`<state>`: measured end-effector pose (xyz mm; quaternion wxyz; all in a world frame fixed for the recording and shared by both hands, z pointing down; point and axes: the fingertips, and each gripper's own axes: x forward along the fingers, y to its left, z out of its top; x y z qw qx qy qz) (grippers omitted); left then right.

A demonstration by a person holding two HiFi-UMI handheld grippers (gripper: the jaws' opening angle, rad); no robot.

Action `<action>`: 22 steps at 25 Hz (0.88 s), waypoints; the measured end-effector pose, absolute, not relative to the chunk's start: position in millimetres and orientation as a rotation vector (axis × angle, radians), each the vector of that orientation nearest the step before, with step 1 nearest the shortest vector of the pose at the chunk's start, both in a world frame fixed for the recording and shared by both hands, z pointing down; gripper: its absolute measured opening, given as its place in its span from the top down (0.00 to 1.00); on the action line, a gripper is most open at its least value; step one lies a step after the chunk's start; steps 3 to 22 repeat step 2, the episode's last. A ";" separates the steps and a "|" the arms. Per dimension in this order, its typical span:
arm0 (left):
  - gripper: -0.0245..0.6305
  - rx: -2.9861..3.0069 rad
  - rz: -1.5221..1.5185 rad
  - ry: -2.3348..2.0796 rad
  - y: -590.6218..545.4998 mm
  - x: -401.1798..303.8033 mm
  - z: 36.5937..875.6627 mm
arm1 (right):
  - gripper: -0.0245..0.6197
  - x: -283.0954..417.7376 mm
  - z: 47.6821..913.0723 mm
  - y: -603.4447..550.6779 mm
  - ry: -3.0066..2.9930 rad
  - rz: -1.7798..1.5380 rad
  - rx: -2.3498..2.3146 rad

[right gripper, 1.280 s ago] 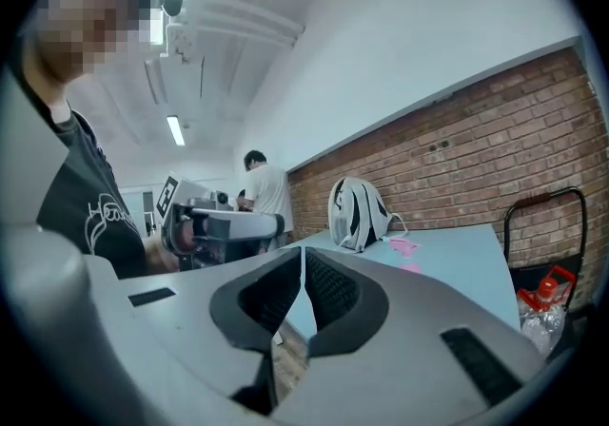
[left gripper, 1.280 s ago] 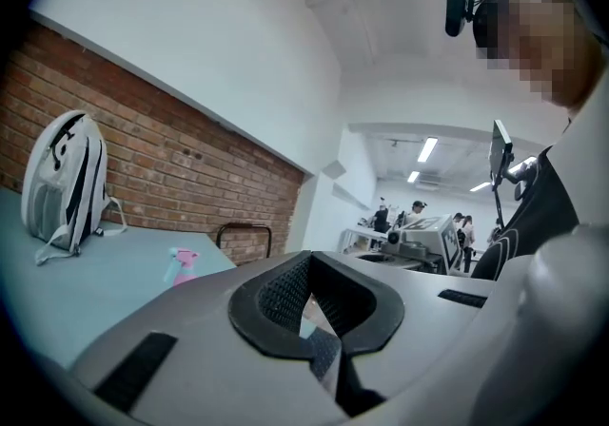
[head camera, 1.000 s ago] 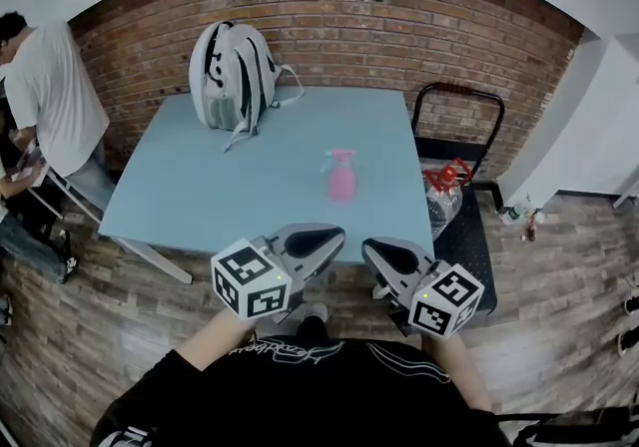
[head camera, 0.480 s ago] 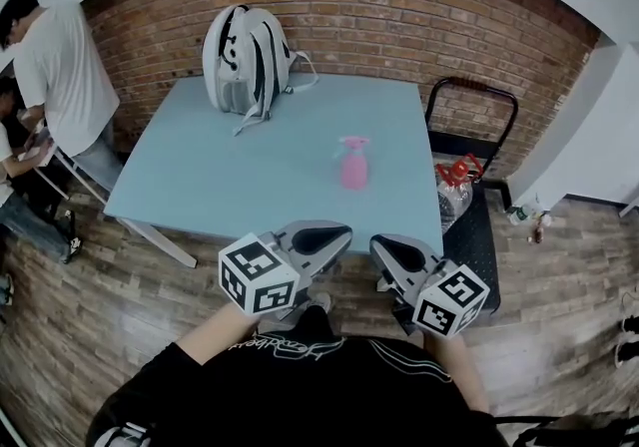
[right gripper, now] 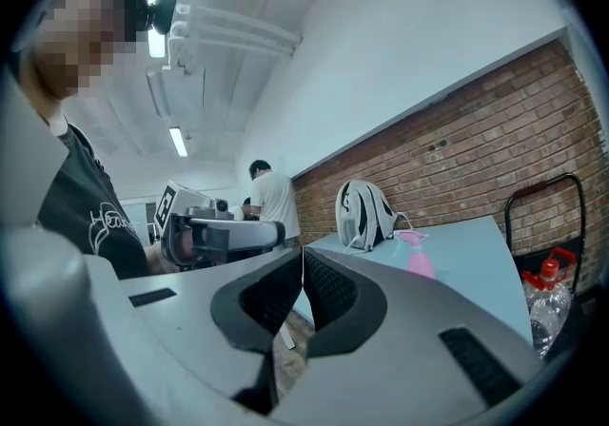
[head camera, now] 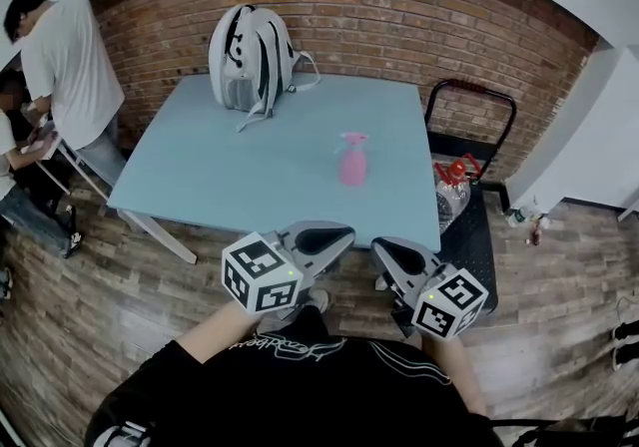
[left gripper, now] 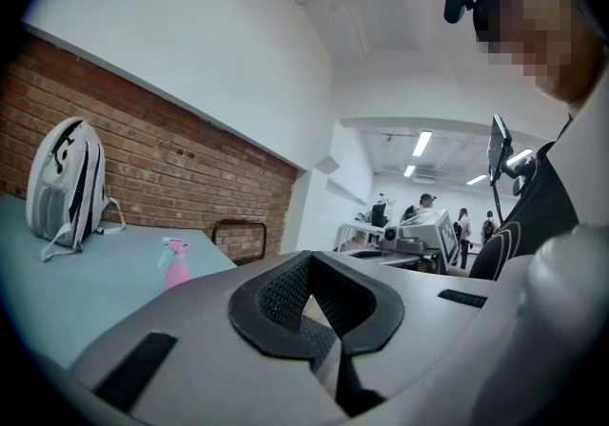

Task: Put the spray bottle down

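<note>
So, head view first: left gripper (head camera: 337, 234) and right gripper (head camera: 385, 249) sit side by side, tips near each other, both short of the table's (head camera: 250, 181) near edge and over the wood floor (head camera: 150, 295). The spray bottle (head camera: 352, 160) stands upright on the table, ahead of both grippers and well apart from them, nothing touching it. Bare tabletop lies all around it. The backpack (head camera: 252, 56) is at the far edge, ahead and to the left of the left gripper. Past the table's right edge, ahead and to the right of the right gripper, there's a black cart (head camera: 469, 225) with a water bottle (head camera: 451, 191) on it. A person (head camera: 65, 66) stands off the far left corner.

Left gripper view: jaws pressed together, nothing between them. Spray bottle (left gripper: 177, 264) is left of the jaws, further out on the table; backpack (left gripper: 63, 182) further left again.

Right gripper view: jaws pressed together, nothing pinched. Spray bottle (right gripper: 419, 258) is right of the jaws with the backpack (right gripper: 366, 215) beyond it; the table edge runs clear in front. The left gripper (right gripper: 214, 234) shows just beside, to the left.
</note>
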<state>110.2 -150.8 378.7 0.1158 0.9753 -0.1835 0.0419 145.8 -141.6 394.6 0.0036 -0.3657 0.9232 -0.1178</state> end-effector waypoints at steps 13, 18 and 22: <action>0.95 2.862 0.125 -0.533 -143.1 112.8 375.0 | 0.94 148.1 390.2 -134.7 2.894 -0.358 -1.150; 0.95 2.862 0.125 -0.533 -143.1 112.8 375.0 | 0.94 148.1 390.2 -134.7 2.894 -0.358 -1.150; 0.95 2.862 0.125 -0.533 -143.1 112.8 375.0 | 0.94 148.1 390.2 -134.7 2.894 -0.358 -1.150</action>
